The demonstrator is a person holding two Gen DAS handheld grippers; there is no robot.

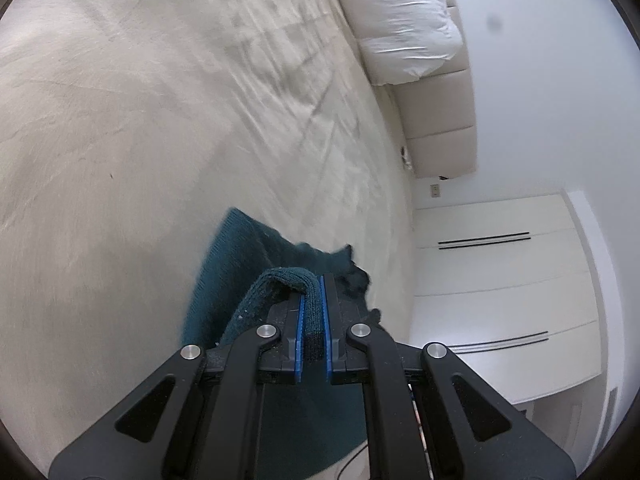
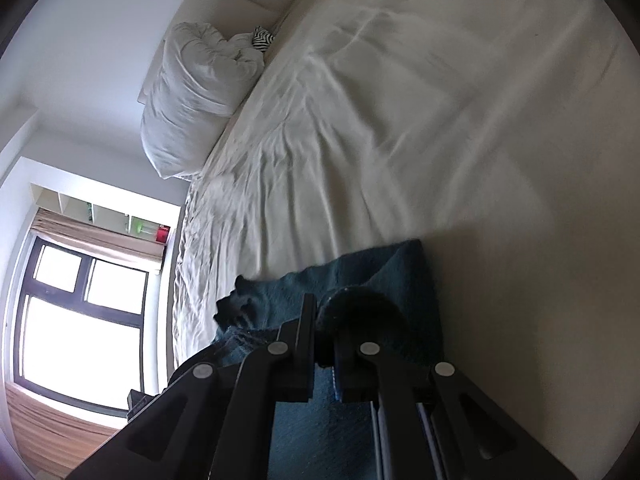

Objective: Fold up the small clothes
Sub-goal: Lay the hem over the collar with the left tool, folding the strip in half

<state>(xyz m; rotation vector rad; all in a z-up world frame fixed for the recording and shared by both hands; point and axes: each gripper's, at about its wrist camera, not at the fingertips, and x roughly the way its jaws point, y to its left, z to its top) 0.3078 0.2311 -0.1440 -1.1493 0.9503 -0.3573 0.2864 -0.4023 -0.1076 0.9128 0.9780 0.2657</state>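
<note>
Bedroom daylight falls across a wide bed covered in a wrinkled cream sheet (image 1: 160, 120), with a plump white pillow (image 1: 404, 24) propped against the padded beige headboard (image 1: 440, 120) and white wardrobe doors (image 1: 500, 280) beyond. Each of a person's two handheld tools grips the same dark teal knitted garment (image 1: 236, 264): the left gripper (image 1: 313, 312) has its blue-padded jaws clamped narrowly on a rolled, ribbed edge, and the right gripper (image 2: 324, 336) pinches another bunched edge, dark in shadow. The garment (image 2: 384, 272) hangs between and below the two tools, its far end draped onto the sheet (image 2: 440, 100). Holding two edges at once likely keeps the knit spread so it can be laid flat or doubled over; the fold appears at an early or middle stage. A window (image 2: 80, 320) brightens the right-hand view.
</note>
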